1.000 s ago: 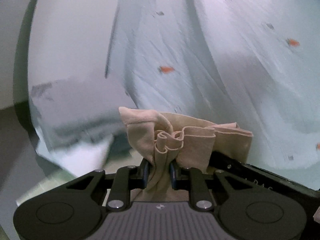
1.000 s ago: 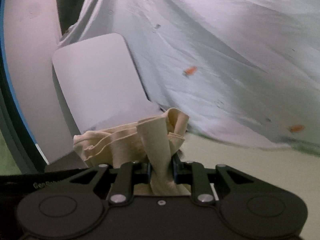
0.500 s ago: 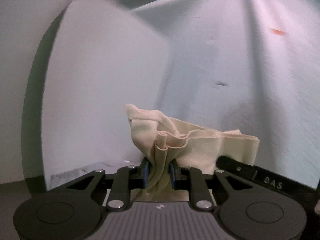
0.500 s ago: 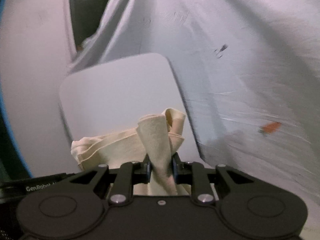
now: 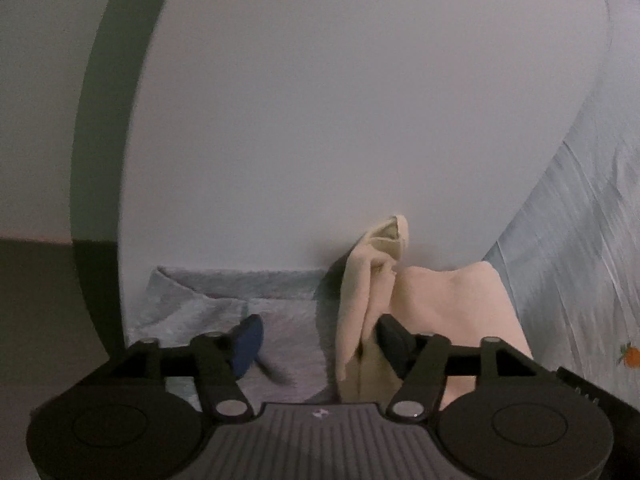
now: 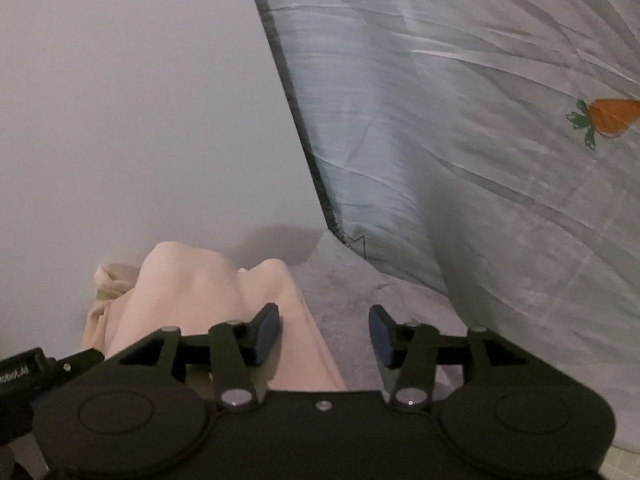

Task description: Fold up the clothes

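A cream folded garment [image 5: 472, 320] lies low against a pale upright panel [image 5: 320, 120], on top of grey clothing [image 5: 224, 300]. My left gripper [image 5: 320, 344] is open; a bunched edge of the cream garment [image 5: 360, 300] stands between its jaws, beside the right finger [image 5: 394, 344]. In the right wrist view the cream garment [image 6: 192, 300] lies at lower left. My right gripper [image 6: 322, 334] is open and empty, its left finger [image 6: 266, 332] over the garment's right edge.
A light blue sheet with carrot prints [image 6: 480, 140] drapes on the right, and also shows in the left wrist view [image 5: 580, 260]. A grey surface [image 6: 360, 280] lies beneath the right gripper. A dark vertical band [image 5: 100, 160] edges the panel at left.
Both grippers moved forward and down to the pale panel and opened, letting go of the cream garment, which now rests on the grey clothing.
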A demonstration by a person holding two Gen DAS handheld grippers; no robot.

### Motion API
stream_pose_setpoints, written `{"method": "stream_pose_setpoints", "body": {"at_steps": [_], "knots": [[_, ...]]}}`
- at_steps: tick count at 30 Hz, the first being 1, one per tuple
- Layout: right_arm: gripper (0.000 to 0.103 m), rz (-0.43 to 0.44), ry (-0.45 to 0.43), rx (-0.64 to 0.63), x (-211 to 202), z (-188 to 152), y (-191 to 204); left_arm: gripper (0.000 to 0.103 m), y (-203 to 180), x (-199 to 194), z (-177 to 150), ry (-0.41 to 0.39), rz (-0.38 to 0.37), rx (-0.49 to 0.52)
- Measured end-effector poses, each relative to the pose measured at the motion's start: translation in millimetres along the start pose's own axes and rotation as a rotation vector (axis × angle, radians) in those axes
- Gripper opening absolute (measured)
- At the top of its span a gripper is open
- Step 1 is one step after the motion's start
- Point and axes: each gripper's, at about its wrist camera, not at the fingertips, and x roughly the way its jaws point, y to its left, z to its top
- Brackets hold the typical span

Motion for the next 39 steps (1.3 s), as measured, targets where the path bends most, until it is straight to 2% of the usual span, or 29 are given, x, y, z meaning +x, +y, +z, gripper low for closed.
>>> {"method": "stream_pose_setpoints", "body": {"at_steps": [1,2,4,5,9,11,13,17,21,29,39], "knots": [[0.062,-0.007,-0.012,-0.004,-4,-2,0,0.082,-1,-5,0,-0.004,0.013,0.023],[0.067,-0.015,-0.028,-0.008,-10,-2,-1,0.083,-1,-12,-1,-0.007,0.015,0.047],[0.083,-0.026,-0.067,-0.019,-27,-3,-1,0.086,-1,-28,-3,-0.01,0.01,0.087],[0.085,-0.023,-0.09,-0.028,-38,-6,0,0.091,-2,-38,-5,-0.016,0.009,0.112],[0.101,-0.032,-0.179,-0.061,-96,-25,4,0.098,-6,-86,-19,-0.063,-0.005,0.247],[0.101,-0.04,-0.225,-0.07,-129,-37,7,0.103,-10,-116,-33,-0.094,-0.024,0.323],[0.102,-0.042,-0.26,-0.071,-164,-51,7,0.103,-12,-147,-48,-0.121,-0.046,0.389],[0.102,-0.053,-0.251,-0.048,-230,-83,7,0.103,-8,-206,-84,-0.138,-0.113,0.453],[0.103,-0.05,-0.204,0.004,-283,-114,2,0.103,-6,-254,-123,-0.154,-0.142,0.452],[0.103,-0.083,-0.16,-0.024,-373,-189,-10,0.103,4,-330,-195,-0.098,-0.105,0.435],[0.103,-0.093,-0.11,-0.077,-440,-256,-35,0.103,11,-396,-261,-0.084,-0.08,0.435]]}}
